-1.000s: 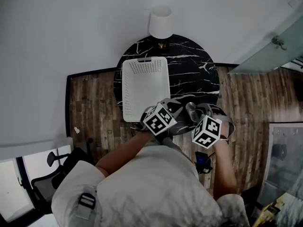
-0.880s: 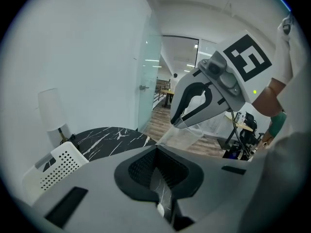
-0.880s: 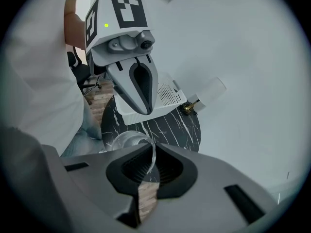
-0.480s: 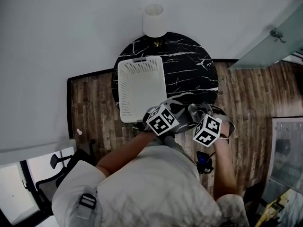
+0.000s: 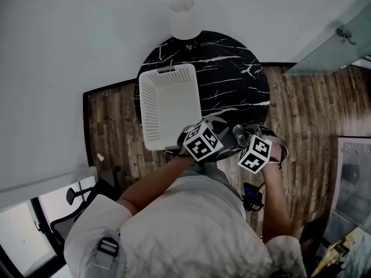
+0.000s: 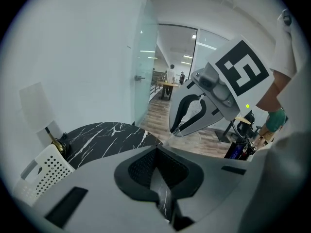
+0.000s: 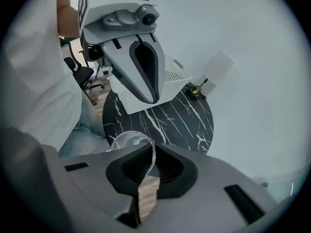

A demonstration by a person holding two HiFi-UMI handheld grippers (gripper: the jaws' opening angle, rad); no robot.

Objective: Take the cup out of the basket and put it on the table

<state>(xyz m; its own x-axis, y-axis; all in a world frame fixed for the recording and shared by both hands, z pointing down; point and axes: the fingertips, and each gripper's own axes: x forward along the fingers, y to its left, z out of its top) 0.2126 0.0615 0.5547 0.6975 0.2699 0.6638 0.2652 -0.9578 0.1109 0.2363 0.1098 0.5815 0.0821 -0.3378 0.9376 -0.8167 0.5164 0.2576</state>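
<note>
A clear glass cup [image 7: 127, 141] is gripped by its rim in my right gripper [image 7: 153, 152], which is shut on it. In the head view the cup [image 5: 239, 133] hangs over the near edge of the round black marble table [image 5: 232, 80], to the right of the white basket [image 5: 148, 106], which holds nothing. My left gripper [image 5: 217, 124] is close beside the right gripper [image 5: 242, 135], over the same table edge. The left gripper [image 6: 156, 149] is shut with nothing between its jaws. From the left gripper view the right gripper [image 6: 194, 115] and the cup [image 6: 187, 132] show just ahead.
A white lamp [image 5: 184, 17] stands at the table's far edge against the wall. Wooden floor surrounds the table. An office chair [image 5: 87, 193] is at the lower left, and a glass door [image 5: 330, 45] at the right. The person's body fills the bottom of the head view.
The head view has shifted, so table, basket and lamp sit higher in the picture. Both grippers keep nearly the same pose, the right one still holding the cup.
</note>
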